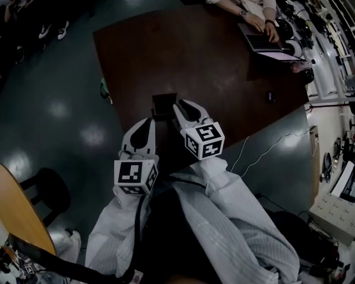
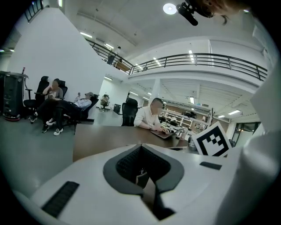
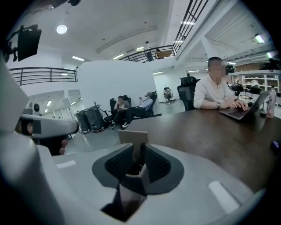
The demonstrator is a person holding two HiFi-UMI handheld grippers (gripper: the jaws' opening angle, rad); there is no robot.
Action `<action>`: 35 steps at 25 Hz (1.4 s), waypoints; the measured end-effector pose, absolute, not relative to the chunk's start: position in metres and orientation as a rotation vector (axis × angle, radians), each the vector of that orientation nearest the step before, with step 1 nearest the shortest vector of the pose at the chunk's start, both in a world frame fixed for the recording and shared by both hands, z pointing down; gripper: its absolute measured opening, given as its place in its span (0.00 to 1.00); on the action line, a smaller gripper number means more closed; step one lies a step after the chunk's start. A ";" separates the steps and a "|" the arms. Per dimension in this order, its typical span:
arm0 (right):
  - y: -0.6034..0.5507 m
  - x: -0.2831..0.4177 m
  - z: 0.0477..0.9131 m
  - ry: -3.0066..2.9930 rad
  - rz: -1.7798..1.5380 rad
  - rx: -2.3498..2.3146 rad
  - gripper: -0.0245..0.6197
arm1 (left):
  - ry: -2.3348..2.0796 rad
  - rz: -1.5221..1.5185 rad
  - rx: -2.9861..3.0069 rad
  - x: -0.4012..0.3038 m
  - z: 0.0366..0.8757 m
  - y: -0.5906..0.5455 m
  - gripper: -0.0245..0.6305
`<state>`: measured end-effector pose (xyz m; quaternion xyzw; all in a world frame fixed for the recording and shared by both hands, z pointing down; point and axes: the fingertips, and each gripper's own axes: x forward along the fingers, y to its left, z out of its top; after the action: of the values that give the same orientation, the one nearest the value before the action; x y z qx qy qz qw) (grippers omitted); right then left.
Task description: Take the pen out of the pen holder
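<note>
A small black square pen holder [image 1: 163, 104] stands near the near edge of the dark brown table [image 1: 211, 61]. No pen shows in it in any view. My right gripper [image 1: 178, 105] has its tips at the holder's right side. In the right gripper view the holder [image 3: 131, 136] sits just beyond the right gripper [image 3: 137, 148], whose jaws stand a narrow gap apart, open, with nothing pressed between the pads. My left gripper [image 1: 148, 121] hangs short of the table edge, left of and below the holder. In its own view the left gripper [image 2: 140, 149] has its tips together and empty.
A person [image 1: 252, 14] types on a laptop [image 1: 269, 43] at the table's far right corner. A small dark object [image 1: 270, 97] lies near the right edge. A white cable [image 1: 260, 150] runs over the floor at right. A black stool [image 1: 50, 188] stands at left.
</note>
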<state>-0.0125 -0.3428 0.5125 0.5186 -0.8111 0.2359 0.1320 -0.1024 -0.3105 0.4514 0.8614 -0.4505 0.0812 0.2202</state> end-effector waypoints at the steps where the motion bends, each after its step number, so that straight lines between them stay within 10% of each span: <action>1: -0.345 -0.013 0.518 -2.335 0.690 1.519 0.13 | -1.238 0.227 2.382 -0.105 0.453 -0.312 0.04; 35: -0.332 -0.032 0.419 -2.580 0.470 1.573 0.11 | -1.310 0.104 2.481 -0.123 0.395 -0.301 0.04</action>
<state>-0.0319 -0.3323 0.4186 0.5140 -0.8429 0.1536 0.0416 -0.1234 -0.3009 0.3947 0.8714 -0.4601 0.0366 0.1663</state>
